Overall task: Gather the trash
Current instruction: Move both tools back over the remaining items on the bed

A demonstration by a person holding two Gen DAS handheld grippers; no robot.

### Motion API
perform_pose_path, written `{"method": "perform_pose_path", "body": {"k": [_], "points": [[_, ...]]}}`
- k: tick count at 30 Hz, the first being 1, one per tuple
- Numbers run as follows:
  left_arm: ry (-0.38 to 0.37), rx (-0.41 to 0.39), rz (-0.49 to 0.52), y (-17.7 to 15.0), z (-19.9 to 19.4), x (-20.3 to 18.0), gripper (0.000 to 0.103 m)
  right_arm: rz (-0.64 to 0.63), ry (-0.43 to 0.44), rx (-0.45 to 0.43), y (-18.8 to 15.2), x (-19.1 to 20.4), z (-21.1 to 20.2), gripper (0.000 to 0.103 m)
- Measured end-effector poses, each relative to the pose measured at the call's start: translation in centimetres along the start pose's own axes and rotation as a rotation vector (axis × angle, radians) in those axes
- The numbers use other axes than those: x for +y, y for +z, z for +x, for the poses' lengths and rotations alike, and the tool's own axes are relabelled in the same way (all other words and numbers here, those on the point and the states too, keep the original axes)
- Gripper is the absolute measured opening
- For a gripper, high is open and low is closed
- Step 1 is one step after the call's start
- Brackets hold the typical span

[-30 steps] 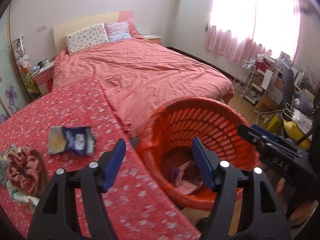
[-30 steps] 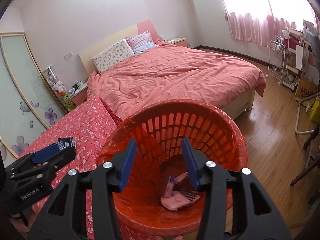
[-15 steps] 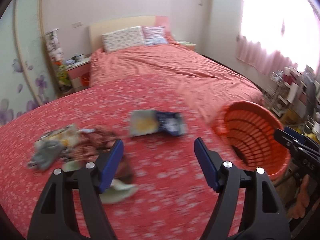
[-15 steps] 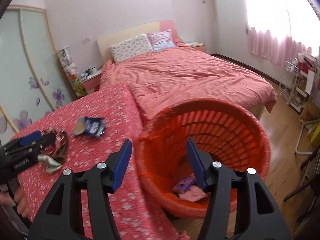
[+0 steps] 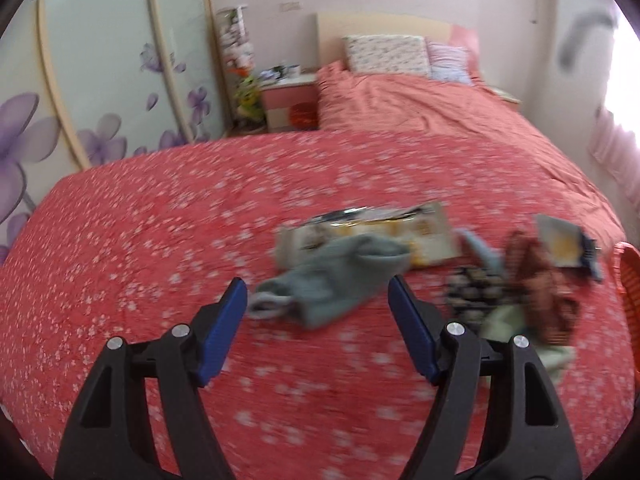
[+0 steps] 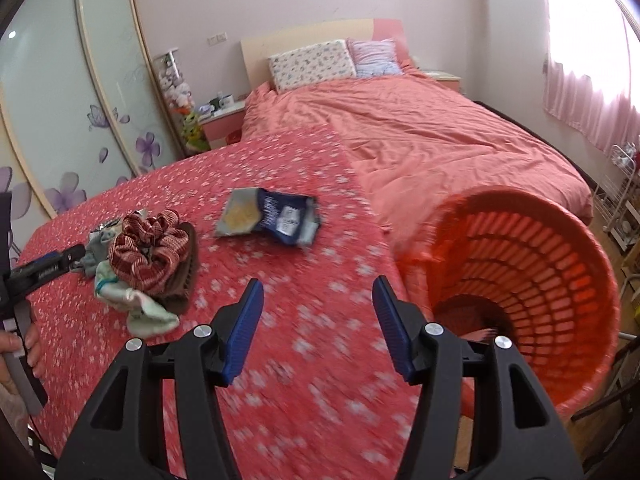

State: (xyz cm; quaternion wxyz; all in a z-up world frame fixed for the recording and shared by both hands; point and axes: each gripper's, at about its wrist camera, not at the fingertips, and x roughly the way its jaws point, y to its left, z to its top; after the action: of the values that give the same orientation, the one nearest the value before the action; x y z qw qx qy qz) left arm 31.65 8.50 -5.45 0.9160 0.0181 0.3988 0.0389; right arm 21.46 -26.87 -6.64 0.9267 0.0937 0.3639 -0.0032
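**Reaching for the next piece of trash**

Hunting for the next pick looks like the step in hand; the left tool [image 5: 316,300] hangs over the table [image 5: 120,240] with its jaws apart and empty, a grey sock [image 5: 332,280] just beyond them; the right tool [image 6: 318,312] has just been opening, nothing between its jaws; the blue snack wrapper [image 6: 272,218] lies ahead of it, near the orange basket [image 6: 560,280]. Next, I judge, each tool must drop onto real trash, not the clothes.
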Motion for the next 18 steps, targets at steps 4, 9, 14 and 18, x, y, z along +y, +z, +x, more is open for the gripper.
{"method": "perform_pose_path", "body": {"k": [4,9,14,18], "points": [[0.005,0.028,-0.008,-0.1,1.6,1.3,0.076,-0.047,-0.007,0.017,2.1,2.5,3.5,0.079],[-0.002,0.05,0.002,0.0,3.4,1.4,0.078,-0.152,-0.051,0.033,4.3,4.7,7.3,0.092],[-0.026,0.077,0.014,0.1,4.9,0.7,0.077,-0.219,-0.068,0.104,5.0,5.6,10.5,0.092],[-0.046,0.078,0.017,0.4,5.2,0.6,0.06,-0.222,-0.053,0.122,4.7,5.7,10.7,0.077]]}}
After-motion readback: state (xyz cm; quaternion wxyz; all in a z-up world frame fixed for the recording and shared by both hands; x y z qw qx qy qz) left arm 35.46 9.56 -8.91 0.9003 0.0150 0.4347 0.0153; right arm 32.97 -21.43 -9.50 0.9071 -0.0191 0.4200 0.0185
